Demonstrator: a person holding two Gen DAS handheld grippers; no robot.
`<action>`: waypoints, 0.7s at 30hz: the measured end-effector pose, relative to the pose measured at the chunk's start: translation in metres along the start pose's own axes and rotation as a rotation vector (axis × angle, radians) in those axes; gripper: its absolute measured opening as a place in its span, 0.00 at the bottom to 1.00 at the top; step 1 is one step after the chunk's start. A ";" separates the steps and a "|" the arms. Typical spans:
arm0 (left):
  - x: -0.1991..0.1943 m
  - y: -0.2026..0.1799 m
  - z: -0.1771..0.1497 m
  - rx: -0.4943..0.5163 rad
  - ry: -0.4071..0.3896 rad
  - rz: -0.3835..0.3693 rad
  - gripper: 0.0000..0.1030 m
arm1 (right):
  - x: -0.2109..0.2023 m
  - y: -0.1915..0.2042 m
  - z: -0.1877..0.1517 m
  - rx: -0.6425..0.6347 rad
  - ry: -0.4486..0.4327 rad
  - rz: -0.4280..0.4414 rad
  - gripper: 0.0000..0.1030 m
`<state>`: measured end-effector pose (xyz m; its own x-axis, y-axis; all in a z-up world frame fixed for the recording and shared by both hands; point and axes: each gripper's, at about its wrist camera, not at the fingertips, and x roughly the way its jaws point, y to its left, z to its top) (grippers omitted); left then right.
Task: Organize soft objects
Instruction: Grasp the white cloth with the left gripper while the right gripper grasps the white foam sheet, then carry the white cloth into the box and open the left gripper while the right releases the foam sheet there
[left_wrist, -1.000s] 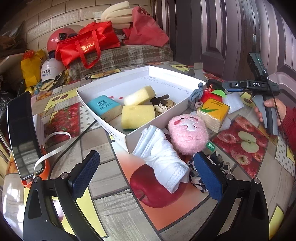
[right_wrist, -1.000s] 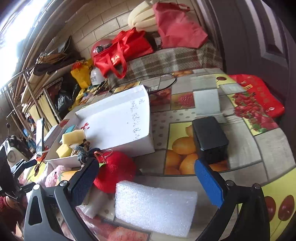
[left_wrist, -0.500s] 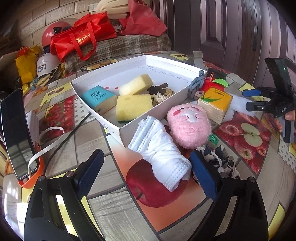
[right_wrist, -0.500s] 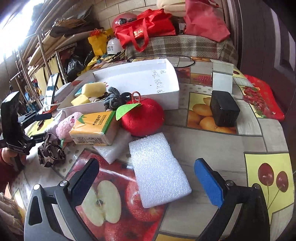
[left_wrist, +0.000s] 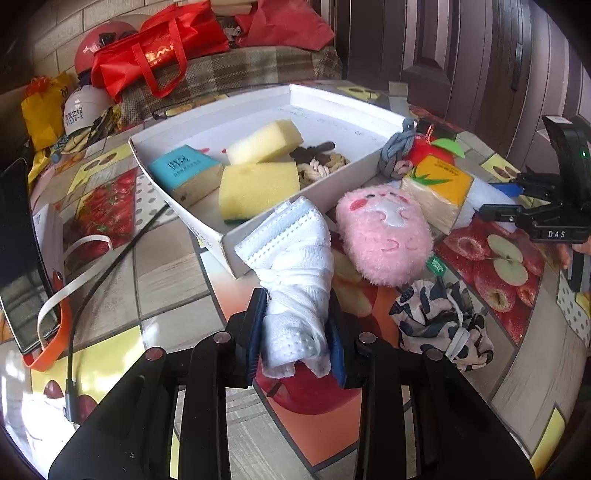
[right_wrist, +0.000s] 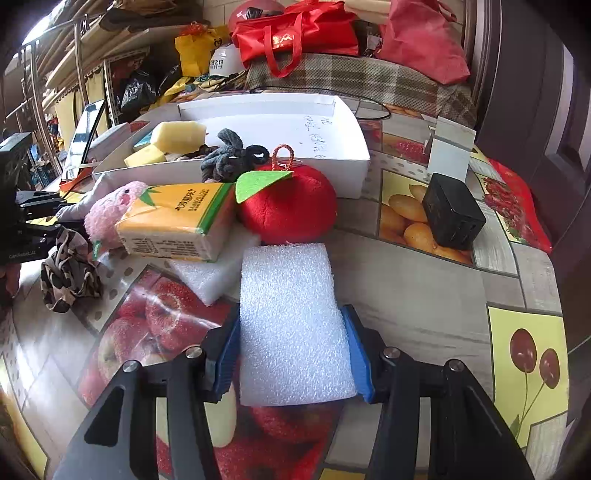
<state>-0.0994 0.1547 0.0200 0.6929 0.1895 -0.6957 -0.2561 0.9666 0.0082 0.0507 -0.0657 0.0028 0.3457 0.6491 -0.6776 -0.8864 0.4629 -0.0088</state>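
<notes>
- Fruit-print bench (left_wrist: 177, 280) fills both views; brick wall, red bag (left_wrist: 155, 51) and helmets at rear.
- White box (left_wrist: 258, 229) sits mid-bench w/ open top; holds two yellow sponges (left_wrist: 258, 184), a blue-topped sponge (left_wrist: 184, 166) and braided rope bits.
- L gripper (left_wrist: 295, 332): pads pressed onto near end of rolled white cloth (left_wrist: 295, 258); cloth's far end leans against box's near corner.
- Pink plush (left_wrist: 384, 236) lies just beside cloth, on its right, touching box wall.
- Patterned scrunchie (left_wrist: 439, 325) rests on bench in front of plush.
- Yellow tissue pack (right_wrist: 177, 221) lies btw. plush and red apple plush (right_wrist: 288, 206); grey knotted rope (right_wrist: 229, 155) hangs over box rim behind them.
- R gripper (right_wrist: 291, 354): blue pads pinch near end of white foam block (right_wrist: 288, 295); block's far end touches apple plush.
- Second foam piece (right_wrist: 210, 273) lies under tissue pack, just left of held block.
- Black adapter (right_wrist: 452, 214) stands apart, right of apple plush.
</notes>
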 end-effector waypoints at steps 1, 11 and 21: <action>-0.010 0.000 -0.001 0.002 -0.044 0.007 0.28 | -0.007 0.001 -0.002 0.006 -0.028 -0.007 0.50; -0.084 0.015 -0.019 -0.091 -0.427 0.157 0.29 | -0.091 -0.013 -0.025 0.235 -0.482 -0.294 0.50; -0.046 0.025 0.014 -0.143 -0.444 0.237 0.29 | -0.061 -0.015 0.001 0.236 -0.465 -0.309 0.50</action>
<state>-0.1284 0.1722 0.0625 0.8158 0.4853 -0.3147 -0.5088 0.8609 0.0087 0.0433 -0.1114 0.0447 0.7221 0.6342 -0.2764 -0.6493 0.7592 0.0456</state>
